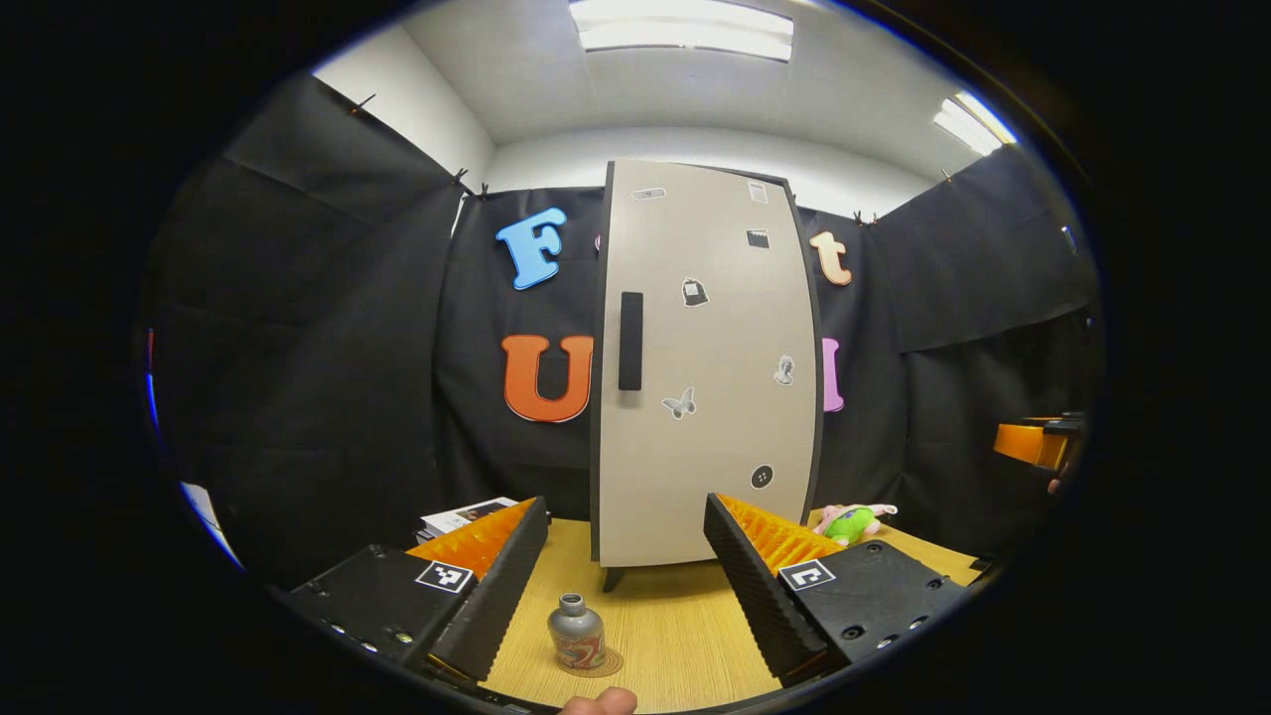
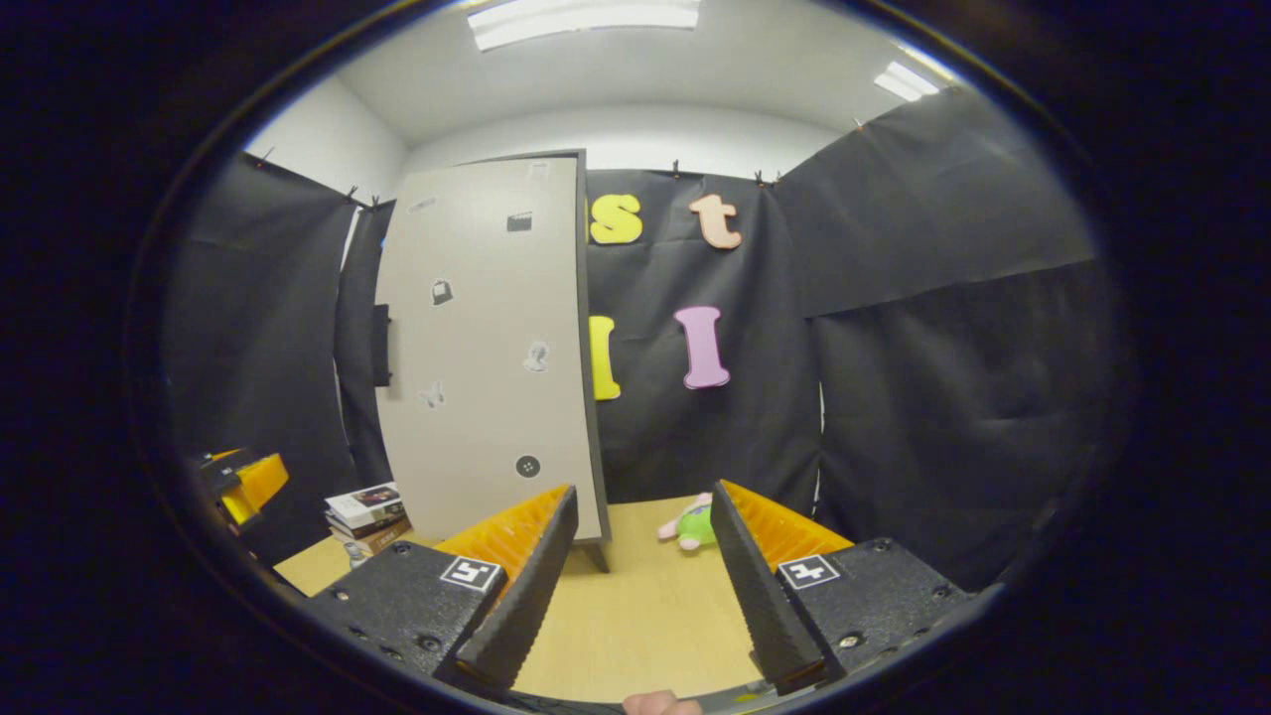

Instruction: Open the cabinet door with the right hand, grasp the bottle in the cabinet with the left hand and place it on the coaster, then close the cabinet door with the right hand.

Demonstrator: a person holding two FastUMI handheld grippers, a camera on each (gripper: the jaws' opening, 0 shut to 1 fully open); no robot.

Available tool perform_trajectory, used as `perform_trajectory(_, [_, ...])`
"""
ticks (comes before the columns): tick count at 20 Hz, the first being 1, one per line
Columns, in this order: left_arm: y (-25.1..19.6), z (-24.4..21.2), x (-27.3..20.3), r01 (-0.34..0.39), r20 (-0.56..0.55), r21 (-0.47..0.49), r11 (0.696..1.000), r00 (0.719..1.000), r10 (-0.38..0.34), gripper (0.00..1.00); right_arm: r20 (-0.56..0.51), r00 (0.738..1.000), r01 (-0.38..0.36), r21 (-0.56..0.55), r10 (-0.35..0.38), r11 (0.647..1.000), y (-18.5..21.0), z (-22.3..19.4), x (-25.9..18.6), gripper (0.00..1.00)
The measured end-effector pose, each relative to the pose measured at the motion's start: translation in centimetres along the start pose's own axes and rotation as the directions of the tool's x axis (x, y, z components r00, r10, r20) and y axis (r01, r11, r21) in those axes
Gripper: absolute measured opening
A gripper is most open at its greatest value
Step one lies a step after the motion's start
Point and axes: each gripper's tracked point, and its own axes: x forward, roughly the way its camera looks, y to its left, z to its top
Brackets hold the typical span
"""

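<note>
Bottle (image 1: 576,633) stands on coaster (image 1: 606,663) between spread left gripper (image 1: 626,556); cabinet door (image 1: 710,367) ahead shut; right gripper (image 2: 643,541) spread, empty; task appears complete.

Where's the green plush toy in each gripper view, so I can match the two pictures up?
Left gripper view: the green plush toy lies on the table right of the cabinet's base, just above the right finger.
Right gripper view: the toy lies near centre, between the two fingers, right of the cabinet.
Shared landmark: the cabinet door with its round black sticker near the bottom.
</note>
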Motion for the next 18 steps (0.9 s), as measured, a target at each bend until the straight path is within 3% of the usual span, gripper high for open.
perform_trajectory(2, [0.01,-0.02,0.09,0.001,0.001,-0.002,1.0,1.0,-0.001,0.96,-0.001,1.0,-0.003,0.006,0.003,1.0,0.12,-0.08,0.2,0.87])
perform_trajectory(3, [-0.05,-0.02,0.09,0.003,0.001,-0.002,1.0,1.0,-0.003,1.0,-0.003,1.0,-0.005,0.008,0.005,1.0,0.16,-0.15,0.22,0.87])
perform_trajectory(4, [-0.03,-0.09,0.16,0.003,-0.001,0.0,1.0,1.0,-0.003,0.96,-0.004,1.0,-0.005,0.01,0.005,1.0,0.2,-0.19,0.31,0.87])
perform_trajectory(5, [0.06,-0.14,0.16,0.002,-0.003,0.001,1.0,1.0,-0.002,1.0,-0.007,1.0,-0.004,0.01,0.004,1.0,0.16,-0.31,0.23,0.87])
perform_trajectory(9, [0.03,-0.22,0.28,0.004,-0.007,-0.001,1.0,1.0,-0.004,1.0,-0.009,1.0,-0.001,0.009,0.002,1.0,0.17,-0.41,0.31,0.87])
perform_trajectory(10, [0.01,-0.22,0.29,0.004,-0.007,-0.001,1.0,1.0,-0.004,0.96,-0.008,1.0,-0.002,0.01,0.002,1.0,0.18,-0.46,0.6,0.87])
perform_trajectory(11, [-0.03,-0.19,0.24,0.005,-0.007,-0.001,1.0,1.0,-0.005,1.0,-0.007,1.0,-0.003,0.011,0.003,1.0,0.18,-0.5,0.75,0.87])
perform_trajectory(15, [0.0,-0.35,0.42,0.007,-0.008,-0.002,1.0,1.0,-0.007,0.96,0.002,1.0,-0.008,0.01,0.008,1.0,0.48,-0.41,0.62,0.87])
perform_trajectory(17, [-0.01,-0.16,0.42,0.007,-0.005,-0.005,1.0,1.0,-0.007,1.0,0.004,1.0,-0.009,0.008,0.009,1.0,0.55,-0.43,0.75,0.87])
perform_trajectory(18, [0.01,-0.16,0.45,0.007,-0.004,-0.006,1.0,1.0,-0.007,0.96,0.003,1.0,-0.009,0.007,0.009,1.0,0.54,-0.48,0.81,0.87])
